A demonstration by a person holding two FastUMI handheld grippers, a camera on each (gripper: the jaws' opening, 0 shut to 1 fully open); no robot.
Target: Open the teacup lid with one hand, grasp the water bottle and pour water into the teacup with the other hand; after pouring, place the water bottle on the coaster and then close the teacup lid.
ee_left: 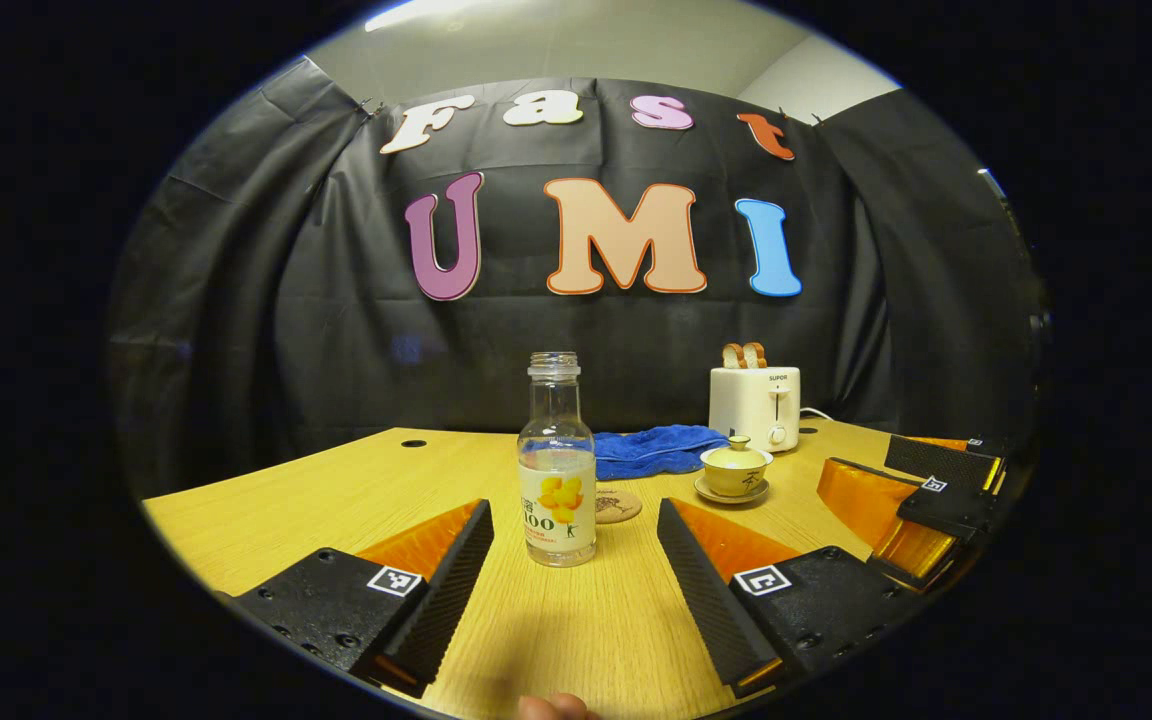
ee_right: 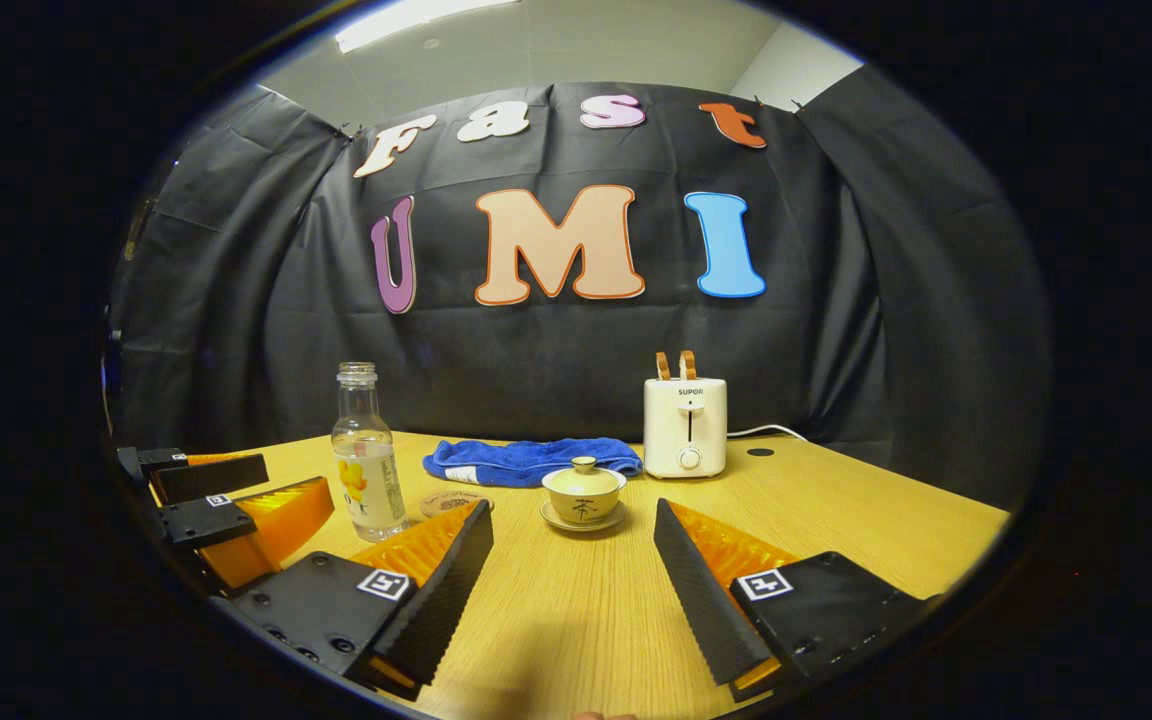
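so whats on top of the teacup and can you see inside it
A lid with a small knob sits on the teacup, which rests on a saucer. The lid covers the inside.

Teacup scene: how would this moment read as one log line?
left tool open facing water bottle | right tool open facing teacup | lid on | coaster bare
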